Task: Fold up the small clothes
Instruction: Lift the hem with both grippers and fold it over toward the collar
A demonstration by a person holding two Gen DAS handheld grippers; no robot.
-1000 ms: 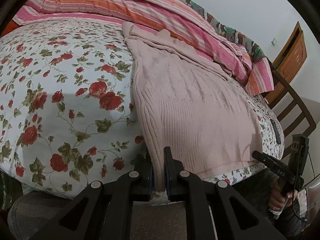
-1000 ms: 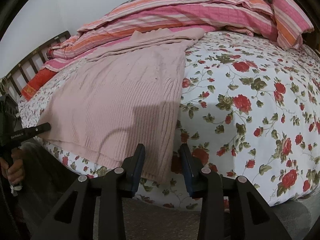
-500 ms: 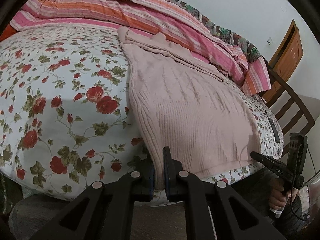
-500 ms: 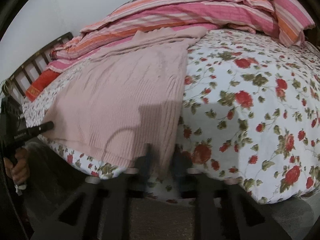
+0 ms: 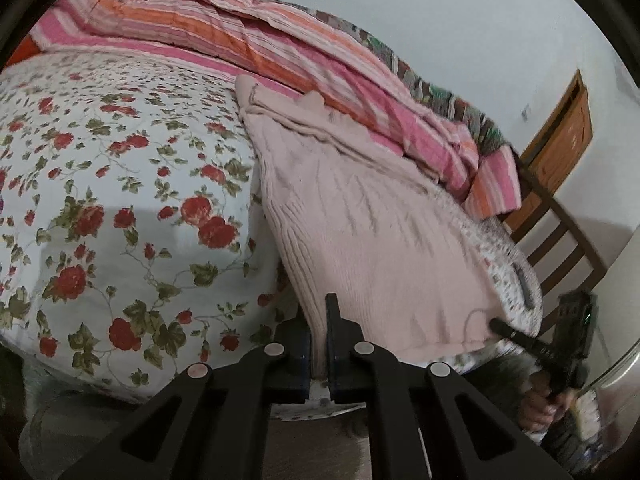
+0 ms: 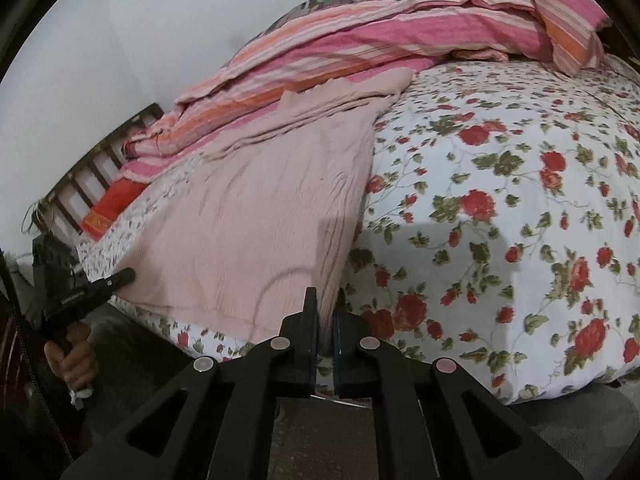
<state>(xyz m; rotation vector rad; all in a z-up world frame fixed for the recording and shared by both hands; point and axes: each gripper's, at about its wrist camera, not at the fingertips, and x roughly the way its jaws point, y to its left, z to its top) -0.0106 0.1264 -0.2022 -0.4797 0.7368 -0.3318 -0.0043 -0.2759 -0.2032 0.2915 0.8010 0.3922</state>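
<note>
Both grippers, left [image 5: 318, 344] and right [image 6: 326, 332], pinch the pink sweater's [image 5: 372, 232] hem corners at the bed's [image 5: 120, 200] near edge; thin bites could slip when lifted

Home bedroom. Bed [image 5: 120, 208] with a white rose-print sheet fills most of both views. Striped pink-orange quilt [image 5: 280, 52] bunched along the far side by a plain white wall [image 5: 400, 0]. Dark slatted wooden bed frame [image 6: 92, 172] at one end. Wooden door [image 5: 564, 136] in the corner. Pink knit sweater [image 5: 380, 240] laid out on the sheet.
</note>
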